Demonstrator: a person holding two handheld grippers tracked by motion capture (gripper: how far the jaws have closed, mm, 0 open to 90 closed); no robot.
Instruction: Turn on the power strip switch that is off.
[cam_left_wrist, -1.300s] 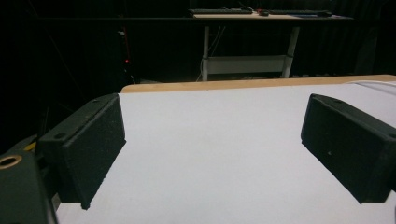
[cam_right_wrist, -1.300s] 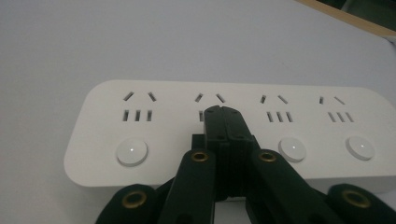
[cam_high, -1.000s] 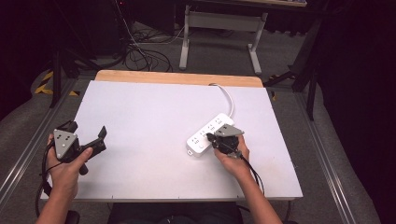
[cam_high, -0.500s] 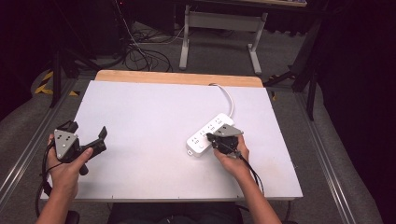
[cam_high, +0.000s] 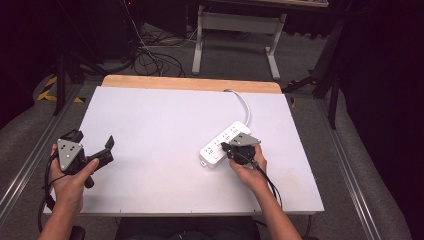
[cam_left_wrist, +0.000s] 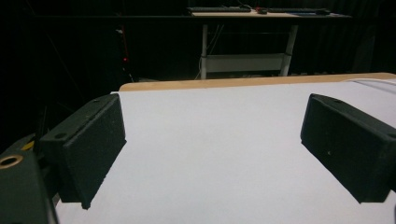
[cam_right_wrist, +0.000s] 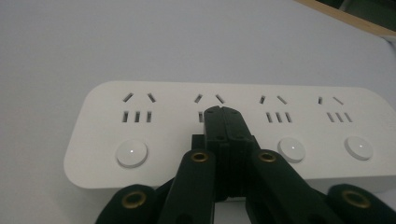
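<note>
Two hand-held grippers worked over a white table whose far edge showed a bare wooden strip. Hidden detail: in the right gripper view, the closed jaws covered the second button of the white power strip, so contact between the jaw tips and the button could not be confirmed; the strip's right end was softly blurred. In the high view, the person's right hand concealed much of the right gripper, and the person's body was cut off at the near edge. The right gripper had its jaws pressed together, holding nothing between them, with the tips resting over the strip's top face near its middle. The left gripper, held in the left hand at the near left of the table, had its jaws spread wide and empty, above the bare surface and well apart from the strip. The power strip lay right of centre, angled, with its white cable running toward the far edge. The right gripper view resolved four socket groups and three visible round buttons, which the high view rendered too small to distinguish. The left gripper view showed both pads flanking empty tabletop, with a dark room and a desk frame beyond.
</note>
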